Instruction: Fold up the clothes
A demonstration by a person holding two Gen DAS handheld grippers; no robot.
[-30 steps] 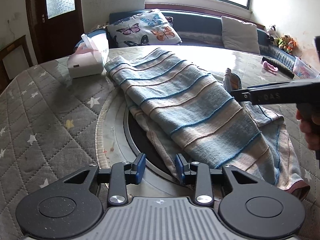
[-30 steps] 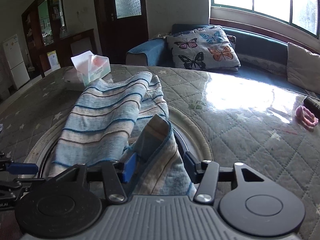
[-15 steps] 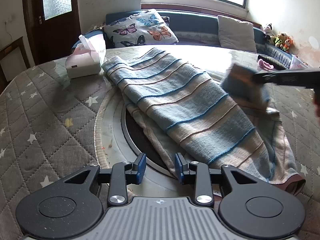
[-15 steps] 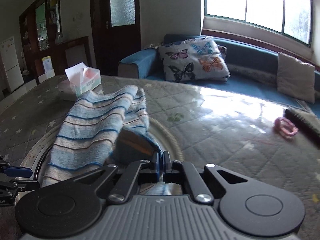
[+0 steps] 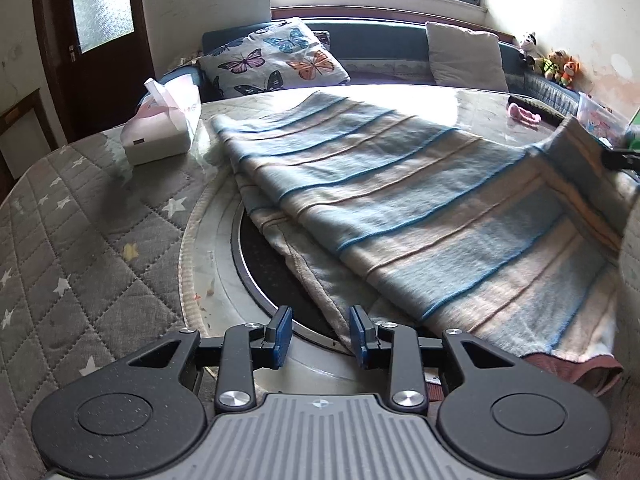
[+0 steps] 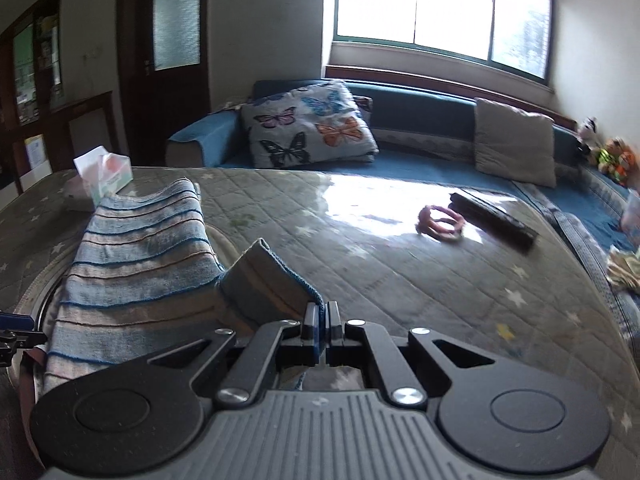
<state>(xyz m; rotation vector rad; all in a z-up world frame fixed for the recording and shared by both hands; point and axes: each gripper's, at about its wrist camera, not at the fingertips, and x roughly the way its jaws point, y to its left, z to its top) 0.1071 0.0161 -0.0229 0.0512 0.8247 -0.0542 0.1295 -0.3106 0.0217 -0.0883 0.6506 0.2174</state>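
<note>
The striped garment [image 5: 400,216] lies across the middle of the round quilted table [image 5: 80,248], partly over the dark disc [image 5: 264,272] set into the tabletop. Its long axis runs from the far left, beside the tissue box [image 5: 160,136], down to the near right, where a reddish hem [image 5: 576,364] sits at the table's near side. It looks already doubled along its length, so the task seems partly done.

The right gripper [image 6: 321,322] is clenched on a corner of the cloth, and the pinched flap [image 6: 268,280] rises clear of the rest. In the left view that raised edge shows at the far right [image 5: 576,140], lifted above the table.

The left gripper [image 5: 321,334] has its fingers released and holds nothing. The garment's near edge [image 5: 320,300] lies just ahead of it and slightly right, almost between the blue pads [image 5: 285,330], though contact is not evident.

The next move likely turns on this: the right hand holds the right side and the left hand is nearer the free near edge, so a cross fold would carry cloth along the long axis toward the far left.

Further out, a pink ring [image 6: 440,220] and a dark remote [image 6: 494,220] rest on the far right of the table, well apart from the cloth, with a butterfly cushion [image 6: 312,124] on the sofa [image 6: 424,160] beyond.
</note>
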